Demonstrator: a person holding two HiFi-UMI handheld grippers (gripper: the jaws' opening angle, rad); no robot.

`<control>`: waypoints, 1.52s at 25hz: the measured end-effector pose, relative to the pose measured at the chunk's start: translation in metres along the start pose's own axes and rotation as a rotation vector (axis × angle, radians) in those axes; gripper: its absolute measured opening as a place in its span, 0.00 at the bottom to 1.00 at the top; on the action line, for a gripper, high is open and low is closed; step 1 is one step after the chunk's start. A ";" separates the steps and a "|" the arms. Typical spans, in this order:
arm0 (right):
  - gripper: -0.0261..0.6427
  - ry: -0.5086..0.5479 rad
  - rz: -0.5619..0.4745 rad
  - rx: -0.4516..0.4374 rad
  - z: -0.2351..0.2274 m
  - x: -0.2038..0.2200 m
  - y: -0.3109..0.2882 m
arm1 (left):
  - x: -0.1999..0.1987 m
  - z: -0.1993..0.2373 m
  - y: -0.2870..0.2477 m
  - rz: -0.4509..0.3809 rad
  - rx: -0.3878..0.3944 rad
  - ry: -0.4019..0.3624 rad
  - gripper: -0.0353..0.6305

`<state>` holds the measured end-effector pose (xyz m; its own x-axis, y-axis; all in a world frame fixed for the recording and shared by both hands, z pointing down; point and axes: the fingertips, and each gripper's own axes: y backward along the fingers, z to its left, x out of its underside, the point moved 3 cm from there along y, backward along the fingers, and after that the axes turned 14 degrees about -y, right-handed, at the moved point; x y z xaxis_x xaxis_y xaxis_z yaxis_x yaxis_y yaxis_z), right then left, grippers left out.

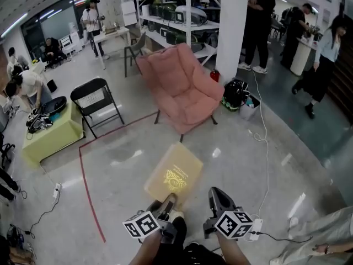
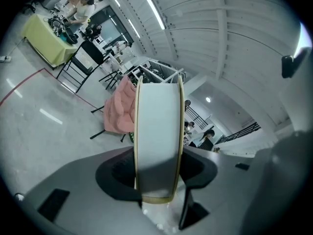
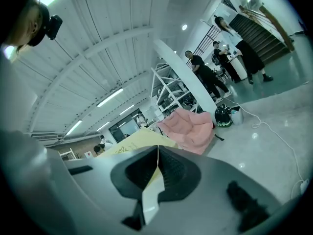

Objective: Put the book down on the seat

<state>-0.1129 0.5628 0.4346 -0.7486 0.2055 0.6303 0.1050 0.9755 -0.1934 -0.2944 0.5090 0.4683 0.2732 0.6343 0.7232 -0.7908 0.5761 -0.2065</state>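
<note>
Yellow book [image 1: 174, 173] clamped in my left gripper [image 1: 168, 201], held flat to lay on pink chair [image 1: 190, 106] at twelve o'clock; right gripper [image 1: 215, 195] closed, empty.

yellow book [image 1: 174, 174] with gold emblem, cover up, roughly level above floor; pink padded armchair [image 1: 182, 90] beyond, well apart.

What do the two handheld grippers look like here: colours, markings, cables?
Both have grey bodies and dark jaws. The left gripper and right gripper each carry a cube of black-and-white square markers. A white connector with a thin dark cable sits beside the right one's cube. Up close, the housings are smooth grey with black ribbed recesses.
</note>
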 end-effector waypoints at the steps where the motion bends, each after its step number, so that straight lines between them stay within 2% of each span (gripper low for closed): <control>1: 0.06 0.002 -0.002 -0.002 0.000 -0.006 -0.012 | -0.009 0.003 -0.010 0.000 0.004 -0.002 0.40; 8: 0.06 0.014 -0.025 -0.009 -0.001 -0.045 -0.085 | -0.060 0.020 -0.075 -0.011 0.034 -0.020 0.40; 17: 0.06 0.000 0.004 0.021 -0.008 -0.059 -0.149 | -0.095 0.045 -0.124 0.017 0.064 0.009 0.40; 26: 0.06 -0.012 -0.009 0.044 -0.011 -0.058 -0.193 | -0.116 0.075 -0.147 0.033 0.083 0.026 0.40; 38: 0.06 -0.034 -0.018 0.059 -0.024 -0.066 -0.220 | -0.118 0.093 -0.166 0.051 0.070 0.076 0.40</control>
<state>-0.0712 0.3370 0.4536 -0.7719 0.1845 0.6083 0.0535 0.9724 -0.2270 -0.2459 0.2903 0.4783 0.2703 0.7006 0.6604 -0.8401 0.5067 -0.1936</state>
